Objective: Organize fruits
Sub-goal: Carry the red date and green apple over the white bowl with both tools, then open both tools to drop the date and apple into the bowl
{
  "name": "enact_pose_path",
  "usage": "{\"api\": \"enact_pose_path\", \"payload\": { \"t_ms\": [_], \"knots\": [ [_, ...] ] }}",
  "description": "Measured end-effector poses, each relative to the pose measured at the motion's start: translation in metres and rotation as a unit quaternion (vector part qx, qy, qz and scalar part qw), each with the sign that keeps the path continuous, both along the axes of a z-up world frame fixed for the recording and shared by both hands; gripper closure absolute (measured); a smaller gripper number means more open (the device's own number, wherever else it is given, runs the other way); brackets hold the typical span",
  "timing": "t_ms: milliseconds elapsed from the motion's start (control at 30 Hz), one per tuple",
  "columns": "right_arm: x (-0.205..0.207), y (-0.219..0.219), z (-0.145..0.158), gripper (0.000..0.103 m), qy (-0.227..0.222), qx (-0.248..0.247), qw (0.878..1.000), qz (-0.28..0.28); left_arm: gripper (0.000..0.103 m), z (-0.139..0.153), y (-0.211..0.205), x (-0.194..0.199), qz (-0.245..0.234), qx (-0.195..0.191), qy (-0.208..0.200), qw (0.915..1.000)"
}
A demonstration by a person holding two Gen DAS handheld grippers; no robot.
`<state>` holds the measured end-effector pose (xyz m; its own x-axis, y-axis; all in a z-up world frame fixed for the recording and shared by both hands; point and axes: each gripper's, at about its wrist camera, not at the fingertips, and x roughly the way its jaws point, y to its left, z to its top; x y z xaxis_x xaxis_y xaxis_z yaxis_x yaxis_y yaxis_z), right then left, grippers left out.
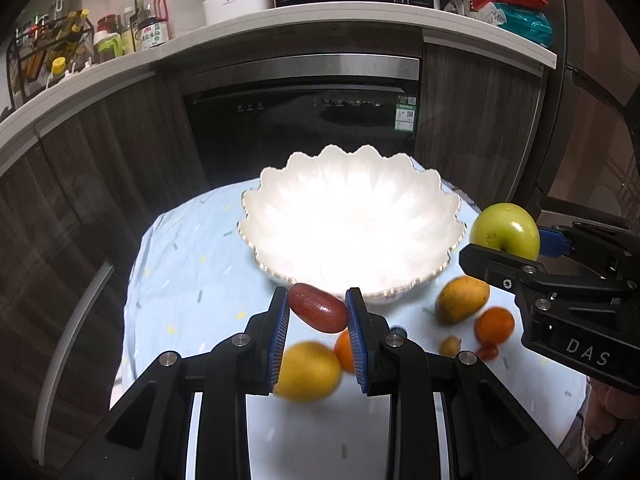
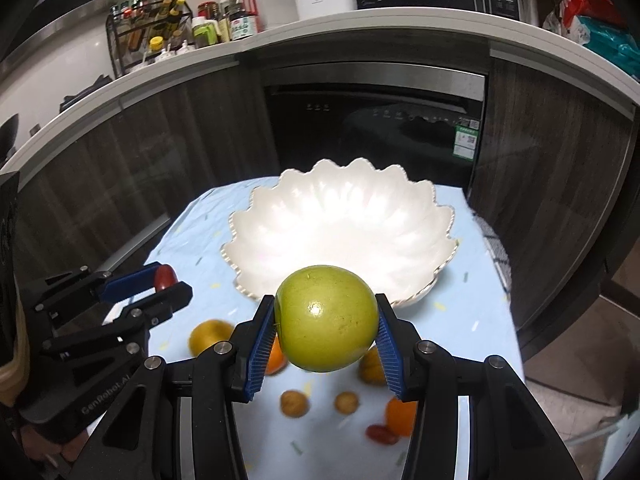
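I noted blurred loose fruit on the worktop (image 1: 192, 280). My left gripper (image 1: 318, 312) clamped a red date (image 1: 318, 308); my right gripper (image 2: 326, 320) gripped a green apple (image 2: 326, 318), both before the white bowl (image 2: 340, 220).

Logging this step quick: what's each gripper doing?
Left gripper: closed on the red fruit.
Right gripper: closed on the green apple.
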<state>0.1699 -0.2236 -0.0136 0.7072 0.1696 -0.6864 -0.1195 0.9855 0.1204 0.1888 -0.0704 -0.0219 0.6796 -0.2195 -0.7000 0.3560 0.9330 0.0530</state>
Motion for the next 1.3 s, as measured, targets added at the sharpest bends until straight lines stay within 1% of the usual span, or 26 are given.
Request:
{"api": "enact_pose_path", "payload": {
  "t_ms": [300, 400, 600, 1133, 1167, 1233, 1267, 1300],
  "knots": [
    [0.026, -0.017, -0.008, 0.055, 0.002, -0.008, 1.000, -0.021, 0.074, -0.003, -0.013, 0.036, -0.006, 0.002, -0.004, 1.0000],
    [0.035, -0.019, -0.011, 0.055, 0.003, -0.008, 1.000, -0.024, 0.074, -0.006, -0.015, 0.048, -0.008, -0.007, 0.000, 0.9999],
    [0.051, -0.023, -0.019, 0.055, 0.011, -0.007, 0.999, -0.030, 0.074, -0.013, -0.019, 0.064, -0.007, 0.000, 0.001, 1.0000],
    [0.073, -0.025, -0.046, 0.055, 0.055, -0.007, 0.998, -0.029, 0.073, -0.038, -0.025, 0.090, -0.006, 0.004, 0.041, 0.9991],
    [0.074, -0.025, -0.047, 0.055, 0.058, -0.006, 0.998, -0.028, 0.072, -0.039, -0.025, 0.091, -0.006, 0.005, 0.043, 0.9991],
    [0.075, -0.026, -0.050, 0.054, 0.062, -0.004, 0.998, -0.029, 0.061, -0.040, -0.025, 0.092, -0.004, 0.008, 0.045, 0.9990],
    [0.076, -0.026, -0.051, 0.054, 0.065, -0.003, 0.997, -0.030, 0.053, -0.041, -0.024, 0.092, -0.002, 0.009, 0.044, 0.9990],
    [0.076, -0.027, -0.052, 0.050, 0.068, -0.001, 0.997, -0.030, 0.048, -0.041, -0.024, 0.092, 0.000, 0.009, 0.041, 0.9991]
  ]
}}
